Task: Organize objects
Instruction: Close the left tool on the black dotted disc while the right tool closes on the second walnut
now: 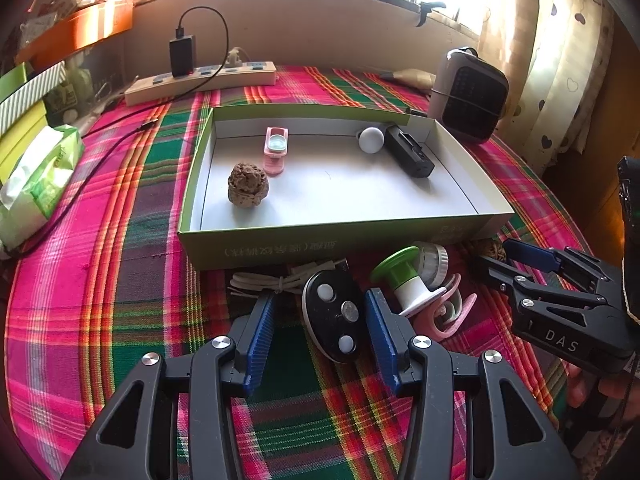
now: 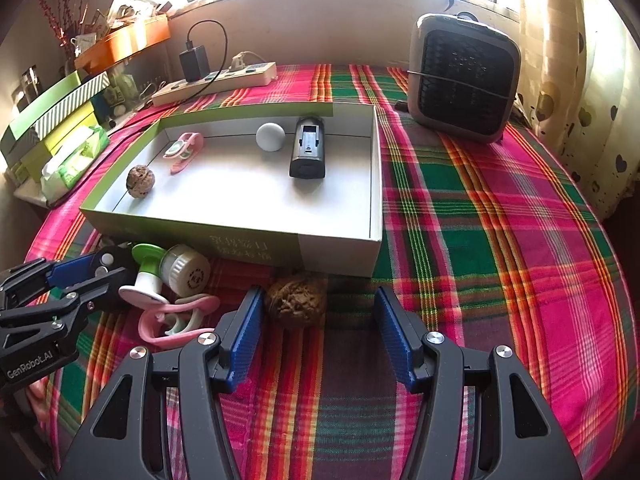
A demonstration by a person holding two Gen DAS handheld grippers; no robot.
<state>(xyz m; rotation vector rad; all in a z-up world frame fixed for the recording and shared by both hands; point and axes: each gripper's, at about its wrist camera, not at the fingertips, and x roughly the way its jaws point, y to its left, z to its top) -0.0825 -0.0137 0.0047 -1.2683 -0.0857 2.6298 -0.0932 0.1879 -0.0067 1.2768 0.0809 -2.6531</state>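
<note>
A shallow green-and-white box on the plaid cloth holds a walnut, a pink clip, a white ball and a black device. My left gripper is open, its blue pads on either side of a black oval remote that lies on the cloth. My right gripper is open around a second walnut in front of the box. Beside them lie a green-and-white bottle, a white jar, a pink clip and a white cable.
A small grey heater stands at the back right. A power strip with a black charger lies at the back. A tissue pack and stacked boxes sit at the left edge.
</note>
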